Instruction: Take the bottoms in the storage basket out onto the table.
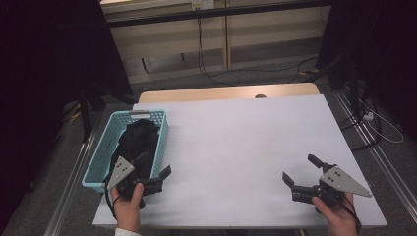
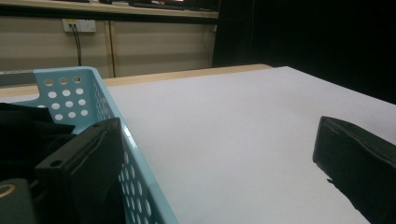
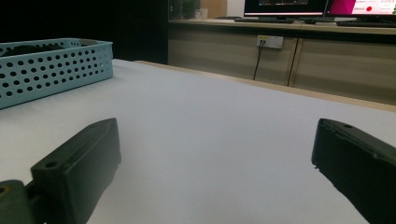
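A light blue perforated basket stands at the table's left side with a black cloth heaped inside it. My left gripper is open at the basket's near right corner; one jaw hangs over the basket, the other over the white table. In the left gripper view the basket wall runs between the jaws and the black cloth lies at the left. My right gripper is open and empty above the table's near right corner. The right gripper view has the basket far off at the left.
The white table has a wooden strip along its far edge. Cables trail on the floor behind it, and dark stands rise at both sides. A counter with monitors stands beyond the table.
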{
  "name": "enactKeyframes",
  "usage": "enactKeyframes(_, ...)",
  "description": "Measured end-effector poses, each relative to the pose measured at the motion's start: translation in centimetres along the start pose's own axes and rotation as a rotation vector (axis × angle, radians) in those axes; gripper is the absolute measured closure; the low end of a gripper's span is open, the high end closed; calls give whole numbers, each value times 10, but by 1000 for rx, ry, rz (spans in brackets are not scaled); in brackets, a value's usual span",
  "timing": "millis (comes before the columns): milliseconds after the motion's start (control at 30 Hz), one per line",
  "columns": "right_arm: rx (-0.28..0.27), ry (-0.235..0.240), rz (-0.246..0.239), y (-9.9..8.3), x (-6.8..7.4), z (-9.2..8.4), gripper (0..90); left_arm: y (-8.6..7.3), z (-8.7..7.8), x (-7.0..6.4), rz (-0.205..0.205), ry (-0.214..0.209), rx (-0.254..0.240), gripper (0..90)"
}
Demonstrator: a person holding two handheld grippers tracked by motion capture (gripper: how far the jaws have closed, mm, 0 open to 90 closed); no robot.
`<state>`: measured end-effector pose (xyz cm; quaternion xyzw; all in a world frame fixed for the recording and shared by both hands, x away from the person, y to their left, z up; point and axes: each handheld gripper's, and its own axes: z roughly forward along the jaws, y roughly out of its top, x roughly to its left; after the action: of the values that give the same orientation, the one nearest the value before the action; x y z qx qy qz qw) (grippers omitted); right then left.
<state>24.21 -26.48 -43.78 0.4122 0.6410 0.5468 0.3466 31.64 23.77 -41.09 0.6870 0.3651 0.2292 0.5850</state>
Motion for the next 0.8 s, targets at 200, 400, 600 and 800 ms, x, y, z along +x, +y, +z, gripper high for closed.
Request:
enactKeyframes(200, 1, 6, -6, 0, 1, 0, 6, 1, 0, -1, -6, 1, -6, 22)
enactKeyframes(400, 1, 9, -4, 1, 1, 2, 6, 2, -3, 1, -5, 7, -10, 23)
enactKeyframes(600, 6, 22, -10, 1, 3, 5, 6, 7, -1, 0, 7, -2, -4, 23)
enactKeyframes(800, 6, 8, 1, 0, 2, 4, 6, 17, 3, -4, -24, -25, -34, 24)
